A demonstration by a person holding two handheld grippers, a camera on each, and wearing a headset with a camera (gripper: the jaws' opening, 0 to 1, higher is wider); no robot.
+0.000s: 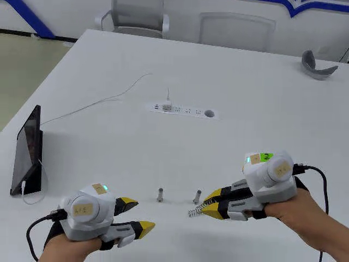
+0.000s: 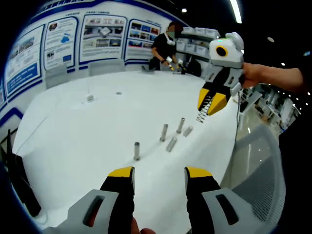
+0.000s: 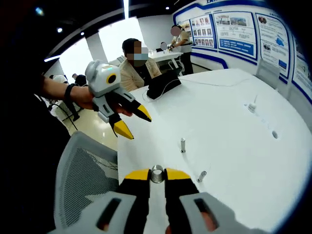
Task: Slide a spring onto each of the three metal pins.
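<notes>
right gripper (image 1: 211, 203) clamped on a spring (image 1: 196, 209), left gripper (image 1: 140, 214) spread wide and empty, metal pin (image 1: 160, 194) upright on the desk (image 1: 245, 82) between them

- My right gripper (image 1: 208, 206) is matt grey plastic.
- The spring (image 1: 196, 209) is shiny metal wire.
- The pins (image 1: 160, 194) are dull metal.
- The table (image 1: 218, 65) is smooth, matt white.

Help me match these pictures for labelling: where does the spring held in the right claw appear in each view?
Head view: the spring is at lower centre-right, jutting left from the right claw.
Left gripper view: the spring is at upper right, hanging from that claw.
Right gripper view: the spring is at bottom centre, end-on between the jaws.
Shared landmark: the white plug.
</notes>
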